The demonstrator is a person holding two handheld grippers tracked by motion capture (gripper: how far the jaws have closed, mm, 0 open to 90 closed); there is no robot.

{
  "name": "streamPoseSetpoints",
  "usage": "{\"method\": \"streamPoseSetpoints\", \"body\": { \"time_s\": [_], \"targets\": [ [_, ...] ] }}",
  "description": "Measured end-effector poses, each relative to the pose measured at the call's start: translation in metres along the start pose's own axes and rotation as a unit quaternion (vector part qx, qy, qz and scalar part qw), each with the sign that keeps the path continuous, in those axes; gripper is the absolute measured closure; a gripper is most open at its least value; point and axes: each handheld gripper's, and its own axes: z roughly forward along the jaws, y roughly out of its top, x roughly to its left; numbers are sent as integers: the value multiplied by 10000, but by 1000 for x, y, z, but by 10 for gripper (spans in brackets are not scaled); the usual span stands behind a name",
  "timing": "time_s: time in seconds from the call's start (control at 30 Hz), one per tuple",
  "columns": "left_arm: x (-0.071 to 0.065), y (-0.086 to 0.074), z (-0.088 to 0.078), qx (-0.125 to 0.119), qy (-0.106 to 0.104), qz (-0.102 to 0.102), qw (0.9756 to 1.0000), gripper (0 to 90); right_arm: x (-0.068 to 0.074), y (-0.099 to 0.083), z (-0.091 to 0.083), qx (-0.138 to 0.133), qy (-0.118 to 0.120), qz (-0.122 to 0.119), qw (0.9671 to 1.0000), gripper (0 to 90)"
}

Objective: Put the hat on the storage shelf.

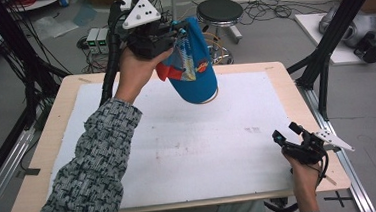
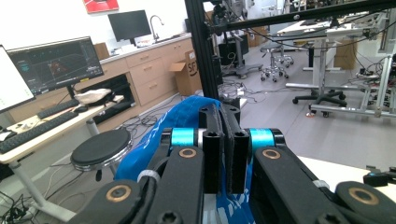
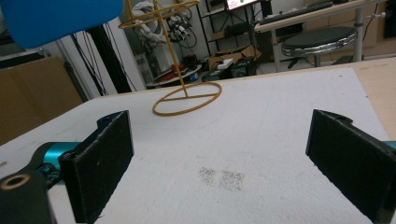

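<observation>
A blue cap [image 1: 196, 70] with a red brim hangs in the air over the far middle of the table. My left gripper [image 1: 183, 30] is shut on its edge from above. In the left gripper view the jaws [image 2: 224, 116] stand pressed together on blue fabric [image 2: 149, 144]. Below the cap stands a yellow wire stand [image 3: 187, 98] with a ring base on the white mat; its base ring [image 1: 209, 100] peeks out under the cap. The cap's blue crown [image 3: 56, 16] hovers above the stand's top ring. My right gripper [image 1: 284, 132] rests near the table's front right corner, open with nothing between its pads [image 3: 100, 163].
A white mat [image 1: 189, 151] covers most of the wooden table [image 1: 53, 140]. A black stool [image 1: 219, 11] stands beyond the far edge. Black frame posts [image 1: 323, 61] rise at the table's right side, and cables lie on the floor behind.
</observation>
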Motion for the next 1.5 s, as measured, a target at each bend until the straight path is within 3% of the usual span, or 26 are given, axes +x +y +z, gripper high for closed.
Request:
{"method": "streamPoseSetpoints", "body": {
  "time_s": [0.57,1.13,1.5],
  "targets": [
    [7,9,38,-112,-155,-48,9998,877,-4,-1,-9,8,-57,41,10000,67],
    [31,-6,75,-14,-100,-93,9999,877,-7,-2,-15,8,-92,41,9999,67],
    [42,-24,94,80,-37,-209,9997,876,-7,-2,-15,59,-96,65,9999,67]
  ]
}}
